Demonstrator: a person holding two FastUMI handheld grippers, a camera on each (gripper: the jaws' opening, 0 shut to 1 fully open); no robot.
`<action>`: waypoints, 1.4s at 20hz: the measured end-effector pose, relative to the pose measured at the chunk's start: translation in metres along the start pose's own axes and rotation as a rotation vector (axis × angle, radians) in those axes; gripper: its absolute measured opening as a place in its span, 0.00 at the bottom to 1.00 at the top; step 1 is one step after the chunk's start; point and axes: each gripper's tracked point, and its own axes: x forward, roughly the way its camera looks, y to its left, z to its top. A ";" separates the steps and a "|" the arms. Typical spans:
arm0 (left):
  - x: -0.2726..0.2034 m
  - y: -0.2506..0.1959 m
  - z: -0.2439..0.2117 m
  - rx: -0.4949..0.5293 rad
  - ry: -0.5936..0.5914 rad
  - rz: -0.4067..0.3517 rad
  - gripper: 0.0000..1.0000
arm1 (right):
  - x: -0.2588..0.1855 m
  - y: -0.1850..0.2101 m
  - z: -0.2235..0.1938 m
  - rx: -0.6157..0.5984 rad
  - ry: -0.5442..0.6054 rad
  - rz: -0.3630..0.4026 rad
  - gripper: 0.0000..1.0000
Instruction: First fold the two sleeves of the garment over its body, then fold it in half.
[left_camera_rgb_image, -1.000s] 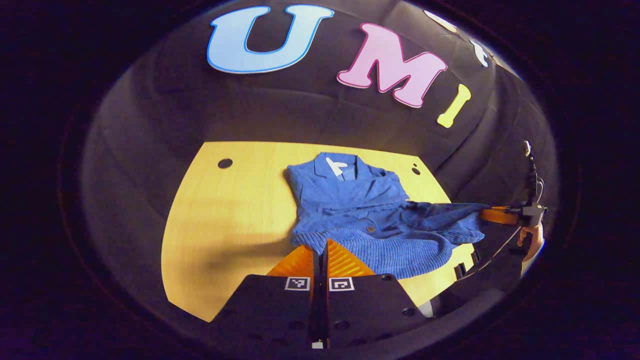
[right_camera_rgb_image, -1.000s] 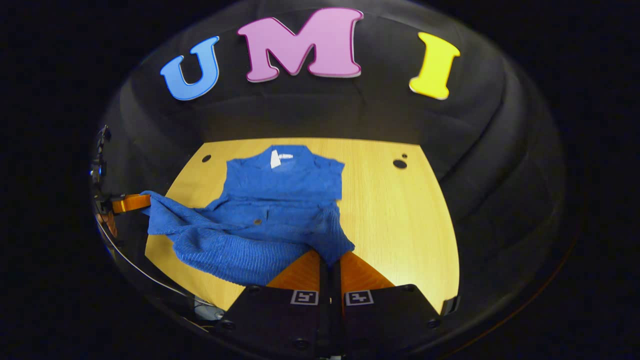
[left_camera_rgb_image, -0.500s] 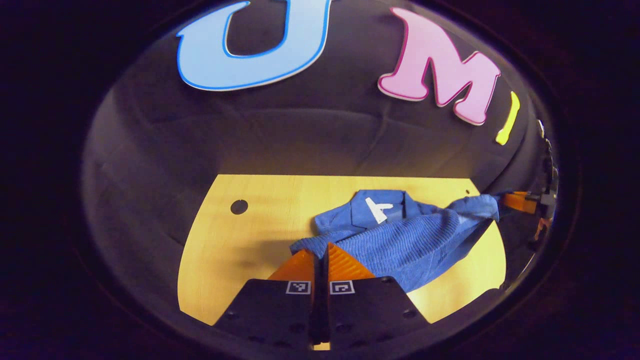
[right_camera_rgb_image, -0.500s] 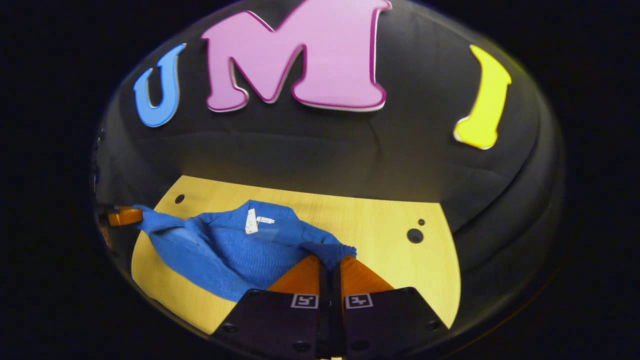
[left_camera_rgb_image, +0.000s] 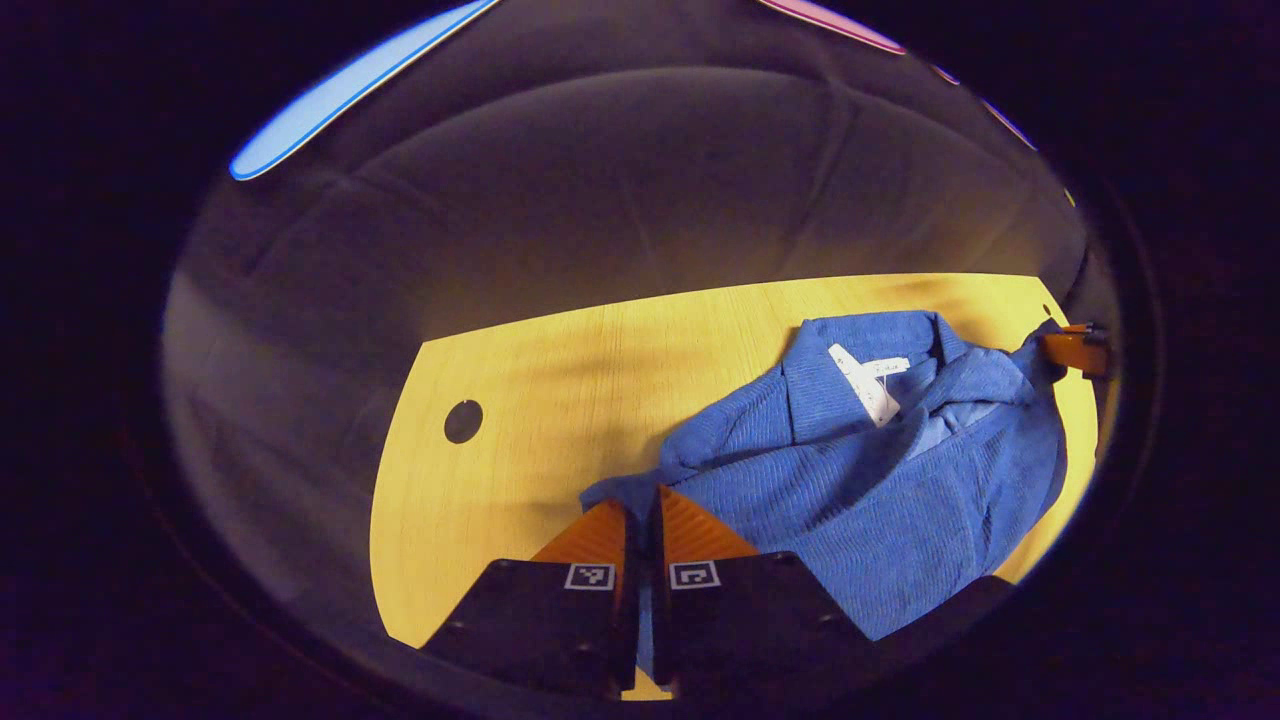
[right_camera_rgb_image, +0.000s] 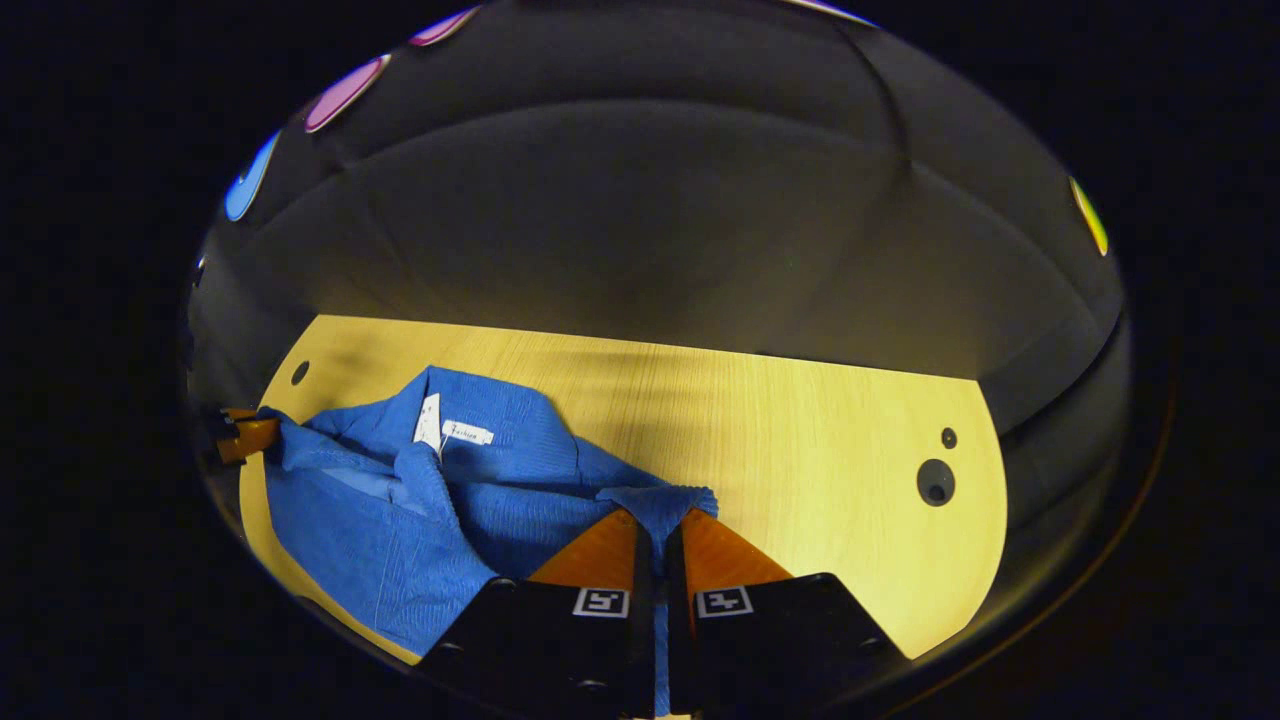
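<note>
My left gripper (left_camera_rgb_image: 640, 515) pinches one hem corner of the blue sweater (left_camera_rgb_image: 880, 490), which lies on the table (left_camera_rgb_image: 520, 400) toward three o'clock. My right gripper (right_camera_rgb_image: 660, 535) pinches the other corner, sweater at nine o'clock. Uneven lowering could skew the fold.

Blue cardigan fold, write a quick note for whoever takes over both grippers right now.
Left gripper: shut on the cardigan's hem corner.
Right gripper: shut on the other hem corner.
The cardigan lies on the wooden table, hem brought up toward the collar near the white tag.
Done: the half fold is nearly over.
Left: lay the hem down, let go, and check the sleeves underneath, which are hidden.
</note>
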 end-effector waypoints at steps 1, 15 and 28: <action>0.002 -0.001 0.003 0.007 -0.009 0.002 0.06 | 0.006 0.000 0.002 0.019 -0.012 0.010 0.10; -0.073 -0.009 0.073 -0.087 -0.391 0.072 0.84 | -0.084 0.022 0.074 -0.106 -0.315 -0.004 1.00; -0.373 0.013 0.007 -0.223 -0.895 -0.005 0.80 | -0.375 0.095 0.069 -0.062 -0.720 -0.031 0.98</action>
